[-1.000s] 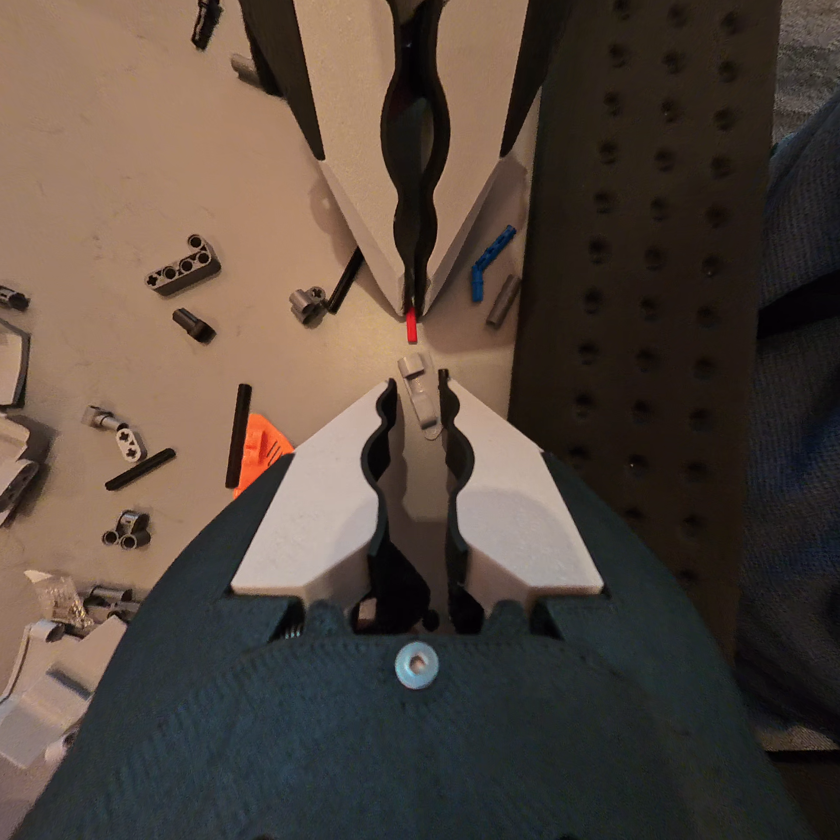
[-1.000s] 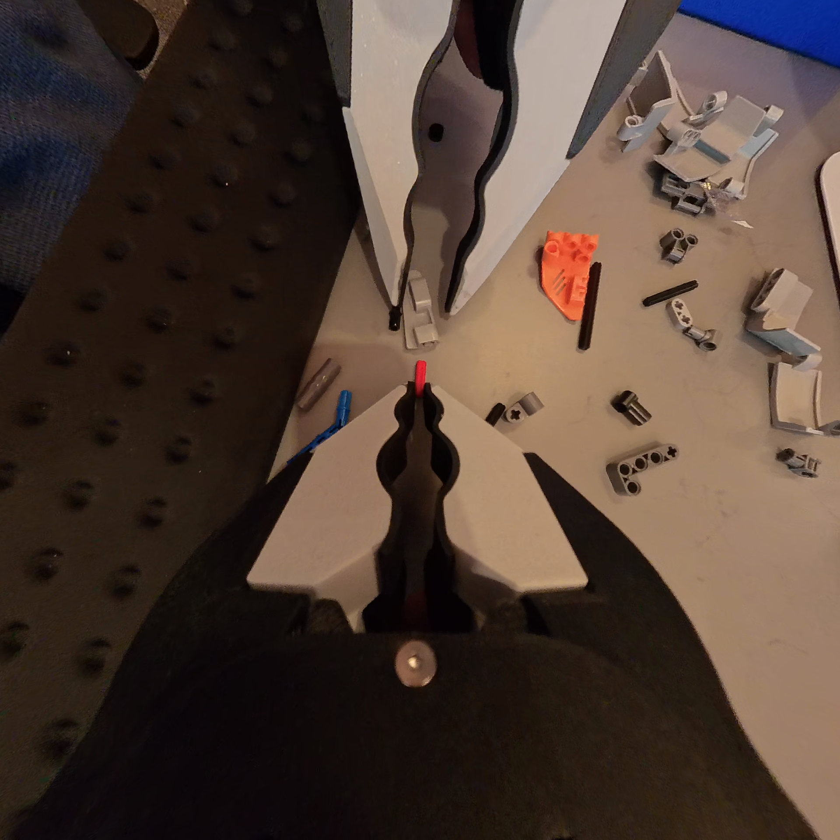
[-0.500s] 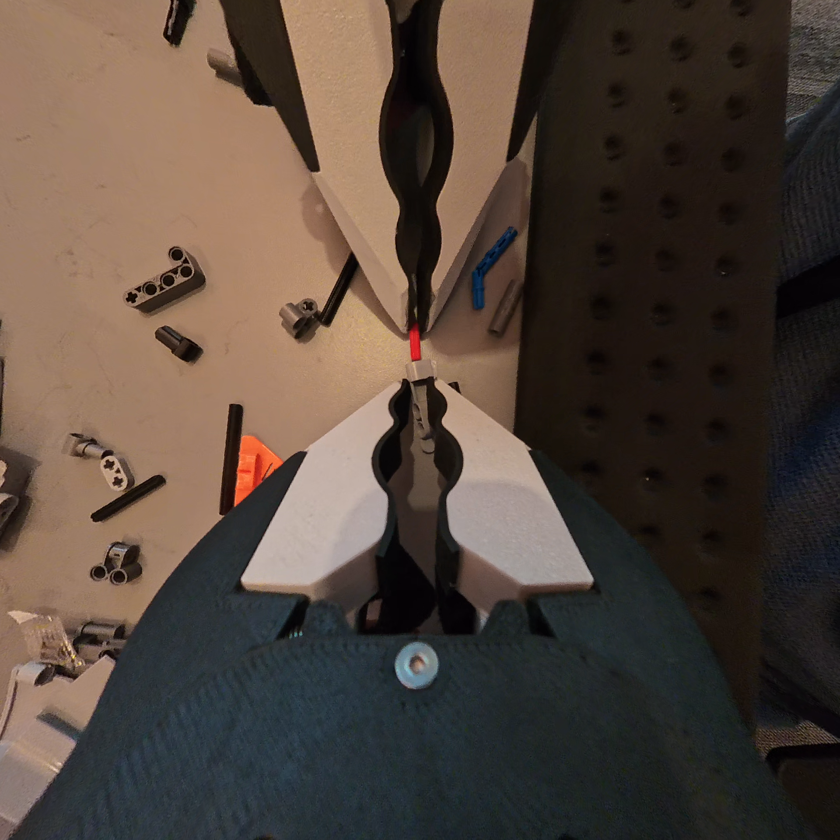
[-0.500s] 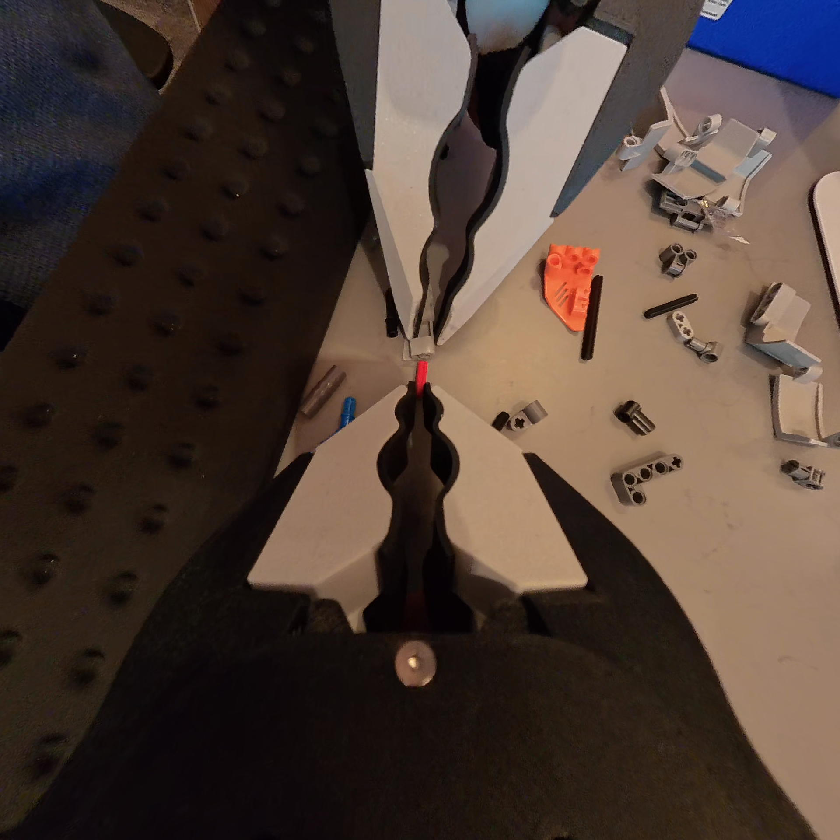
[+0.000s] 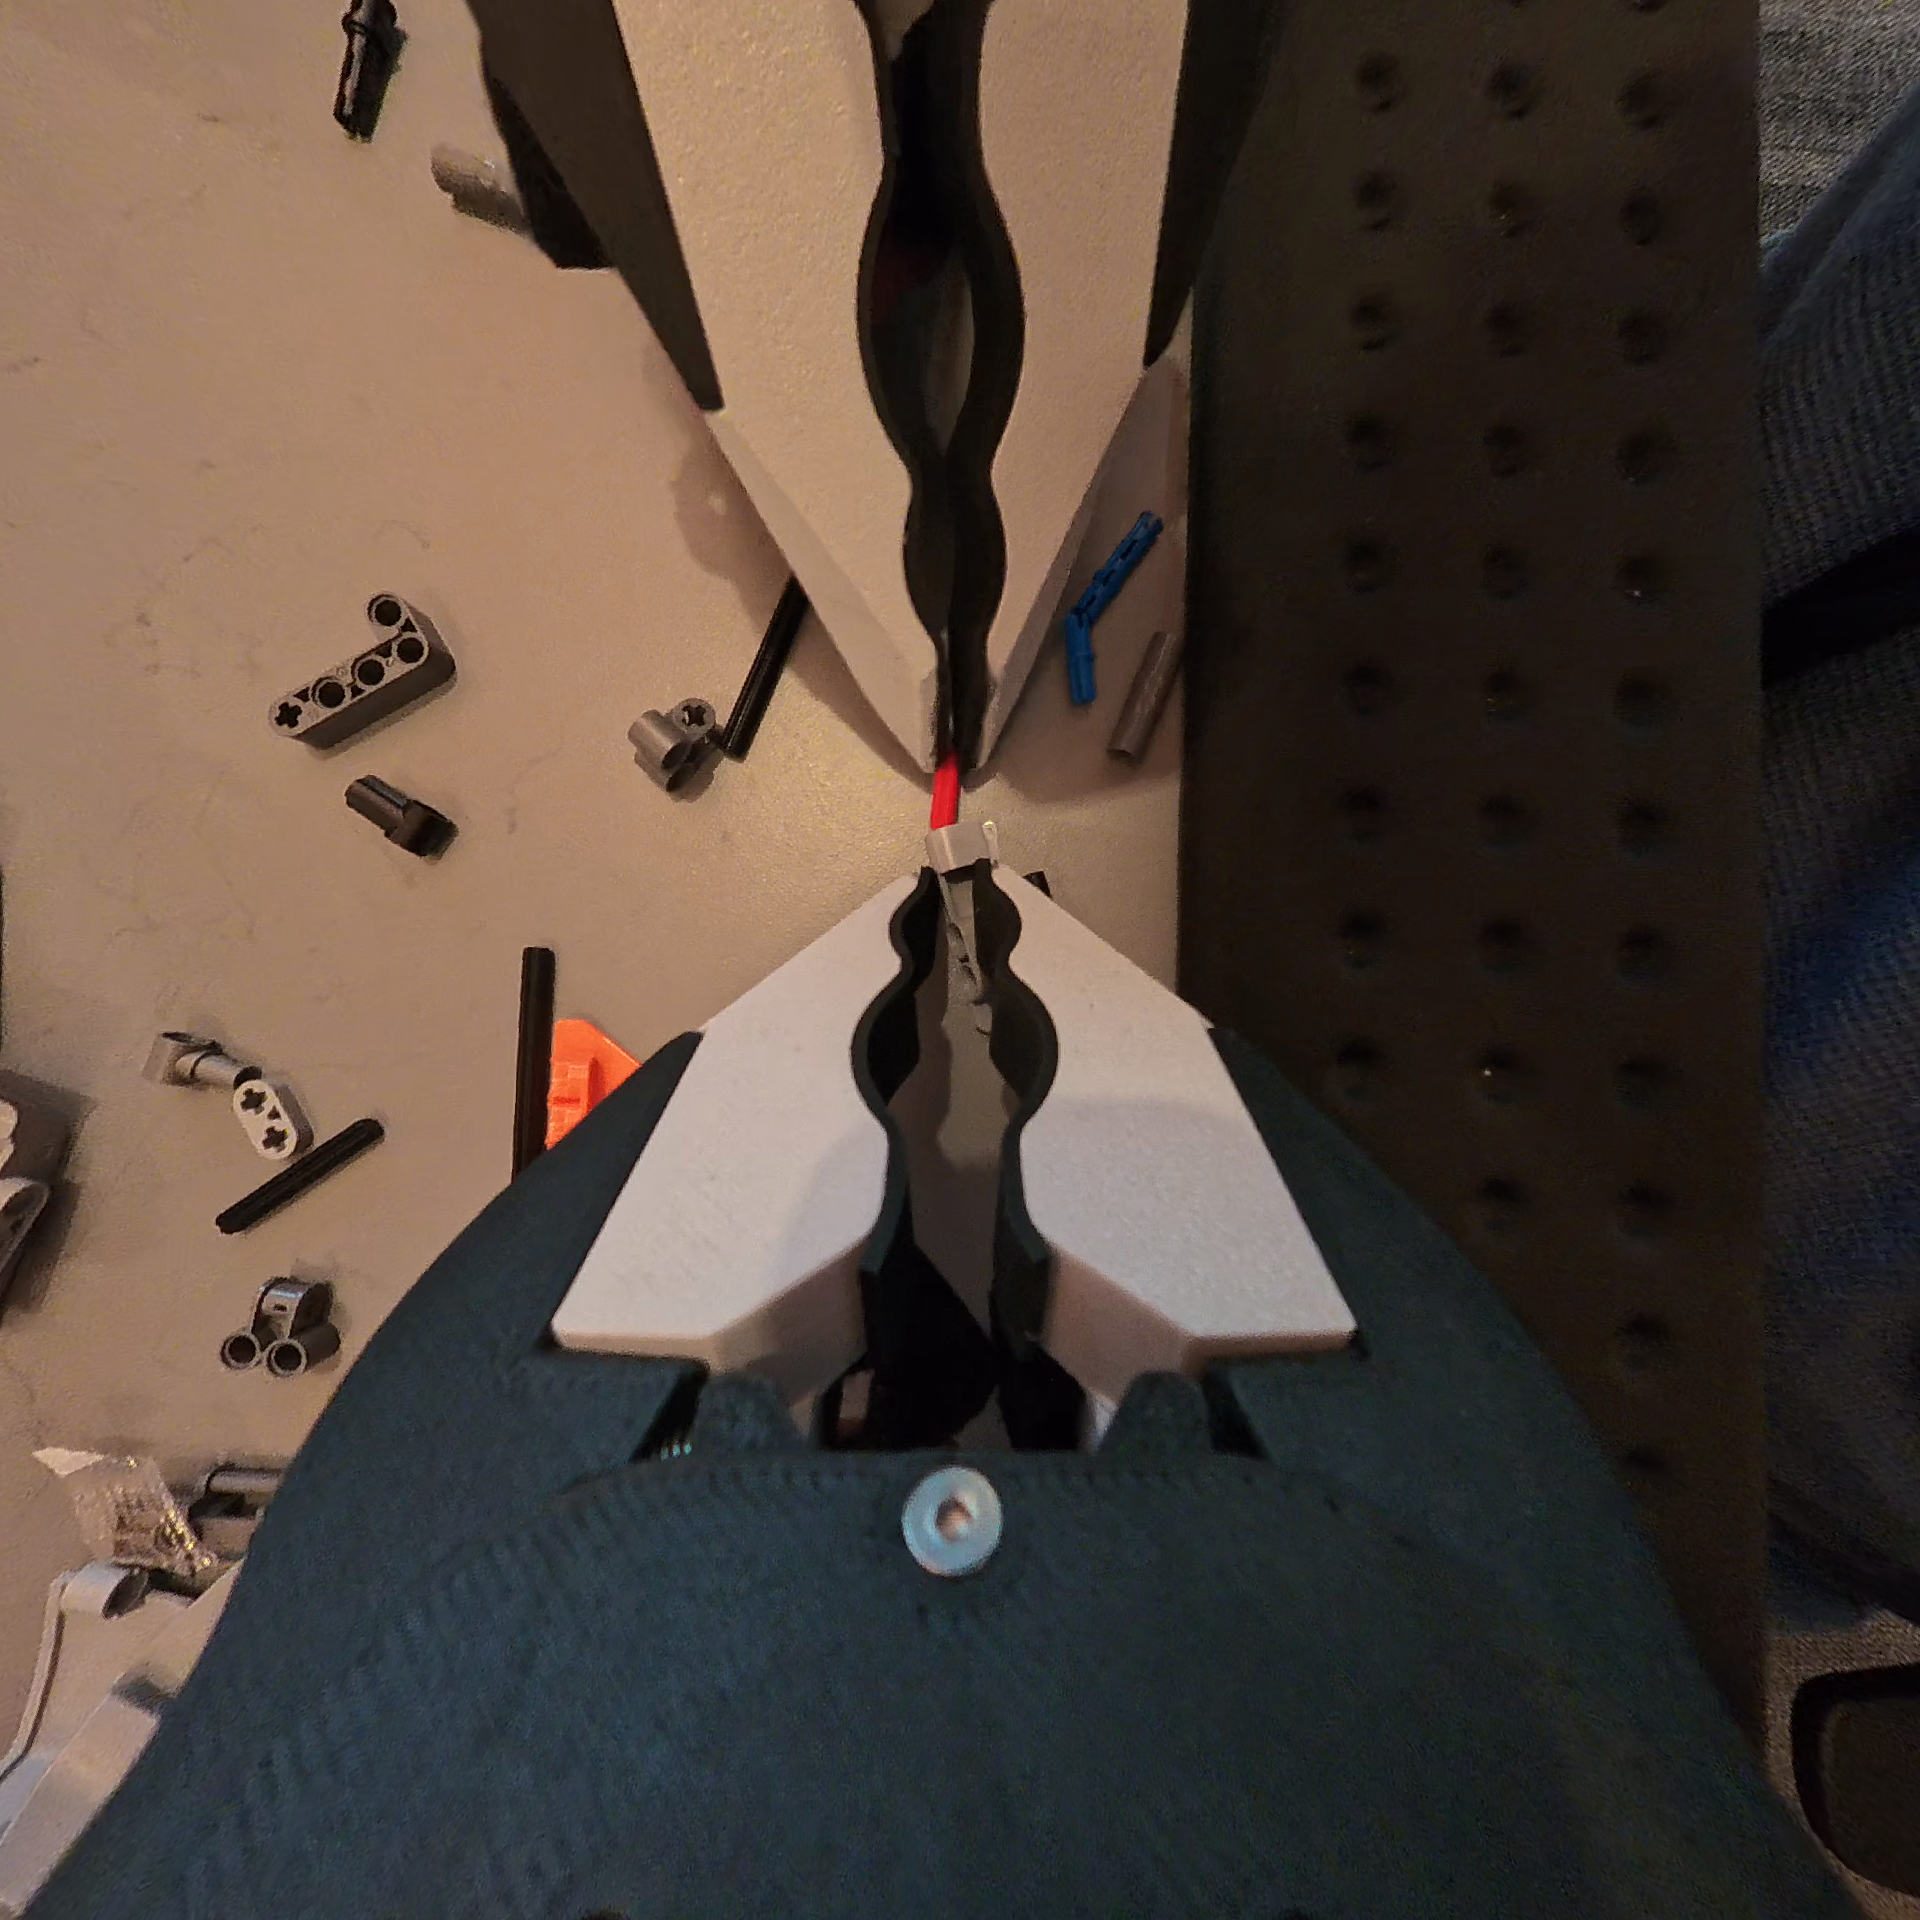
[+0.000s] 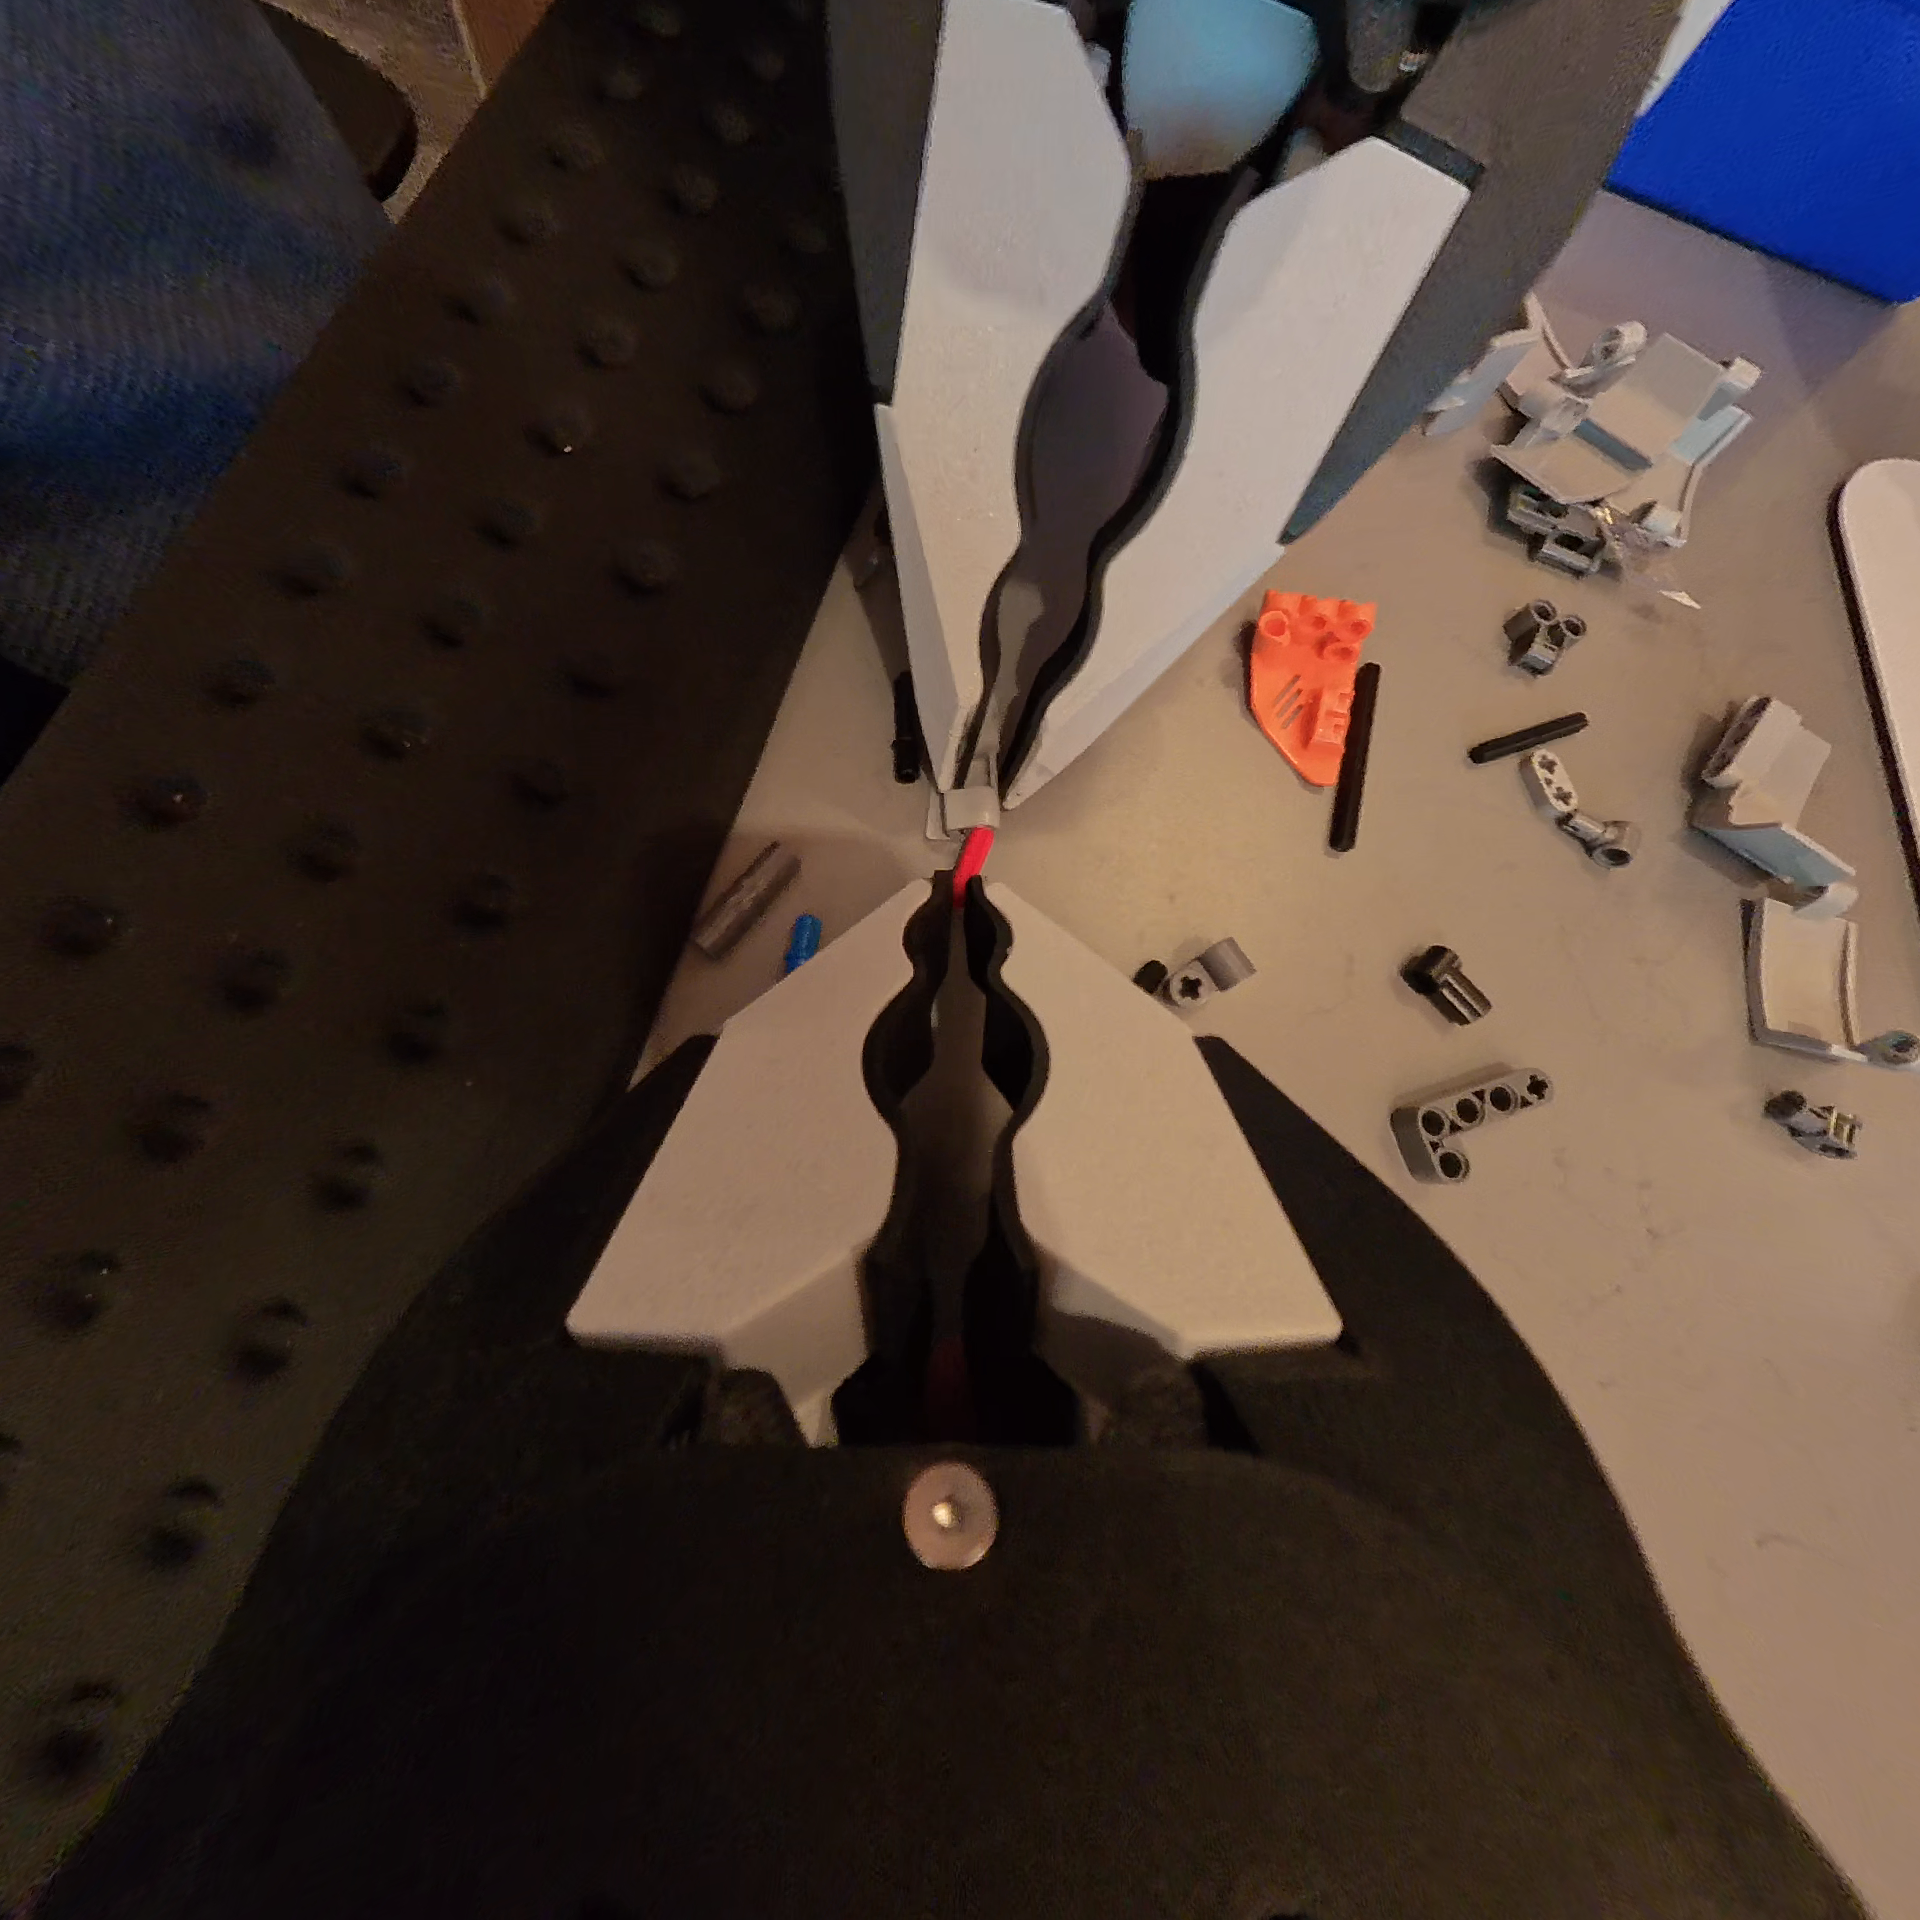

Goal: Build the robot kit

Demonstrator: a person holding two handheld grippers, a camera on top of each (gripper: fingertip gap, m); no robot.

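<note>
Red pin (image 5: 945,792) touching grey piece (image 5: 961,842) (tip-to-tip)

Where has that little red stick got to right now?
The red stick is pinched in the right gripper, near the middle of both views, its free end meeting the small grey piece that the left gripper holds above the table.

Each camera sits behind its own fingers and looks steeply down, close to the tabletop (image 5: 208,364), and the two face each other across the red pin (image 5: 945,792). The left wrist view has the studded black mat (image 5: 1475,727) right of the pin and the orange piece (image 5: 582,1081) to its lower left; the right wrist view mirrors this, with the mat left and the orange piece upper right. Both share the pin, the mat edge and the loose parts around it.
</note>
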